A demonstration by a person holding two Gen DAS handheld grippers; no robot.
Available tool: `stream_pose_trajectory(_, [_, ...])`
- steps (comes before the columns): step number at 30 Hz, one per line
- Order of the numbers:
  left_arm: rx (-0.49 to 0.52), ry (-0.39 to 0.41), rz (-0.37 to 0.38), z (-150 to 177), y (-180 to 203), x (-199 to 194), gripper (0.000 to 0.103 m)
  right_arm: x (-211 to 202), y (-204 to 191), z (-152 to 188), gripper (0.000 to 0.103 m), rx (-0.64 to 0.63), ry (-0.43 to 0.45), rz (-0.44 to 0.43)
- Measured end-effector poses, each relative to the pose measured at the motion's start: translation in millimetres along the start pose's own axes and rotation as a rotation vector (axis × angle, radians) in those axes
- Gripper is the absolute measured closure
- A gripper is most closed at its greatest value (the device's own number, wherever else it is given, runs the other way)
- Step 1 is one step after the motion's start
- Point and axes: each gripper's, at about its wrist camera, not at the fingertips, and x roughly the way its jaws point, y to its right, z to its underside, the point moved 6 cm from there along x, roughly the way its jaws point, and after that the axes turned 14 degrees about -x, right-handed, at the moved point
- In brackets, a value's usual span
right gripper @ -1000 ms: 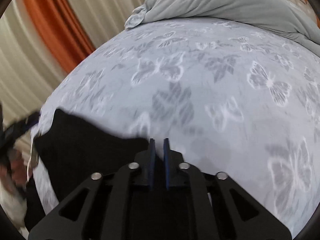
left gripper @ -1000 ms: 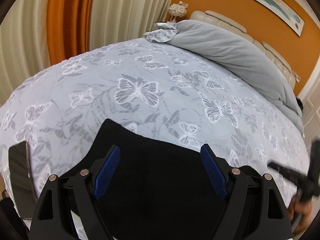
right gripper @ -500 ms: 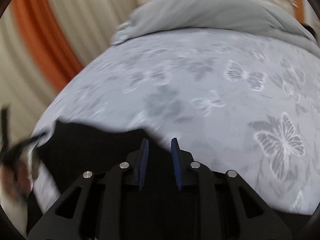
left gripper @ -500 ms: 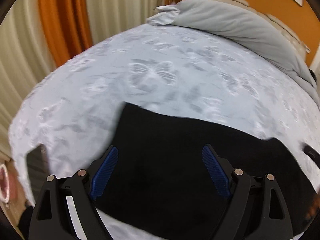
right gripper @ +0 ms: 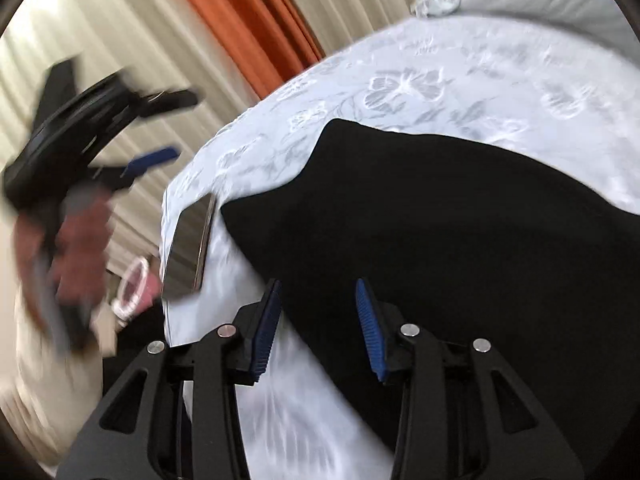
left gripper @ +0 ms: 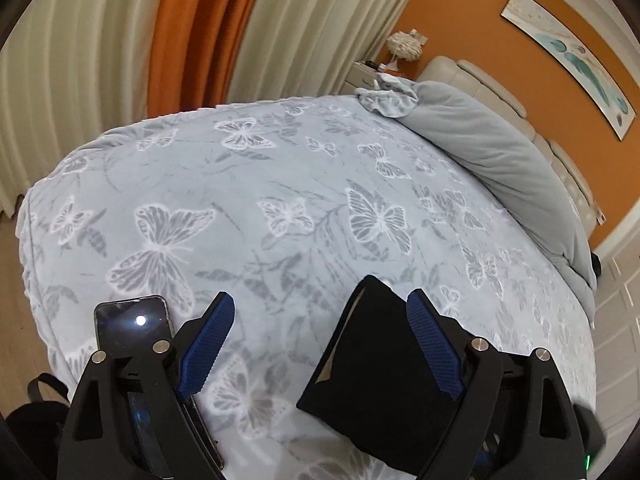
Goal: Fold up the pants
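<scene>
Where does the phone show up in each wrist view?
Left wrist: the phone lies lower left on the bedspread, partly behind the left gripper.
Right wrist: the phone lies left of centre at the bed's edge, left of the pants.
Shared landmark: the orange curtain.

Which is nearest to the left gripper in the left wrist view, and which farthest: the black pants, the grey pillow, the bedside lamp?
1. black pants: by the right finger of the left gripper.
2. grey pillow: upper right, at the bed's head.
3. bedside lamp: beyond the pillow, by the wall.
</scene>
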Motion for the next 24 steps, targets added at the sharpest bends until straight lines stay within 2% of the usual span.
stream_pose_trajectory(1, [0.004, -0.007, -0.004, 0, 3, 3, 0.018, 5, -1, -3, 0.065, 0.002, -0.011, 0.033])
stream_pose_trajectory(3, [0.011, -0.019, -0.002, 1, 6, 6, 0.018, -2, -32, -10, 0.063, -0.094, 0.041, 0.007])
stream_pose_trajectory(4, [0.013, -0.022, 0.004, 1, 7, 6, 0.018, -5, -47, -10, 0.056, -0.159, 0.054, 0.021])
stream_pose_trajectory(5, [0.014, -0.024, 0.022, 1, 9, 4, 0.018, -8, -68, -10, 0.029, -0.265, 0.066, 0.091])
stream_pose_trajectory(6, [0.017, -0.022, 0.037, 0, 10, 3, 0.018, -8, -78, -12, 0.011, -0.337, 0.078, 0.136])
stream_pose_trajectory(7, [0.023, -0.018, 0.048, 0, 11, 0, 0.018, -2, -93, -12, 0.011, -0.429, 0.077, 0.174])
stream_pose_trajectory(8, [0.033, -0.013, 0.056, 0, 13, -3, 0.018, 14, -107, -12, 0.012, -0.522, 0.037, 0.214])
stream_pose_trajectory(9, [0.044, -0.005, 0.065, 0, 16, -7, 0.018, 30, -111, -13, 0.023, -0.554, -0.001, 0.248])
stream_pose_trajectory(10, [0.042, 0.0, 0.081, -1, 19, -12, 0.018, 46, -106, -18, 0.04, -0.55, -0.04, 0.262])
stream_pose_trajectory(11, [0.035, 0.003, 0.098, -1, 21, -15, 0.018, 57, -96, -21, 0.061, -0.515, -0.071, 0.291])
stream_pose_trajectory(12, [0.016, 0.011, 0.13, -2, 23, -22, 0.018, 60, -86, -34, 0.077, -0.42, -0.038, 0.265])
stream_pose_trajectory(13, [-0.003, 0.024, 0.159, -3, 24, -29, 0.018, 52, -79, -42, 0.083, -0.325, 0.006, 0.212])
stream_pose_trajectory(15, [-0.034, 0.053, 0.208, -7, 25, -44, 0.018, 19, -63, -60, 0.083, -0.095, 0.162, 0.069])
stream_pose_trajectory(16, [-0.054, 0.076, 0.244, -9, 26, -55, 0.018, 16, -56, -61, 0.083, -0.051, 0.185, 0.044])
stream_pose_trajectory(17, [-0.064, 0.089, 0.27, -11, 27, -62, 0.017, 22, -50, -58, 0.081, -0.011, 0.172, 0.019])
stream_pose_trajectory(18, [-0.077, 0.108, 0.315, -12, 29, -71, 0.016, 50, -48, -47, 0.072, 0.017, 0.064, -0.028])
stream_pose_trajectory(19, [-0.082, 0.115, 0.343, -12, 33, -74, 0.014, 69, -48, -37, 0.07, 0.023, -0.004, -0.067])
stream_pose_trajectory(20, [-0.081, 0.114, 0.36, -11, 37, -74, 0.013, 62, -49, -34, 0.07, 0.003, 0.058, -0.074])
stream_pose_trajectory(21, [-0.074, 0.097, 0.366, -8, 45, -69, 0.013, 47, -49, -31, 0.066, 0.013, 0.067, -0.095])
stream_pose_trajectory(22, [-0.063, 0.074, 0.364, -2, 52, -62, 0.013, 34, -43, -28, 0.066, 0.058, 0.061, -0.134])
stream_pose_trajectory(23, [-0.049, 0.048, 0.351, 5, 60, -54, 0.013, 5, -31, -20, 0.066, 0.126, 0.096, -0.188])
stream_pose_trajectory(24, [-0.026, 0.012, 0.332, 15, 70, -44, 0.013, -20, -17, -11, 0.066, 0.153, 0.124, -0.174])
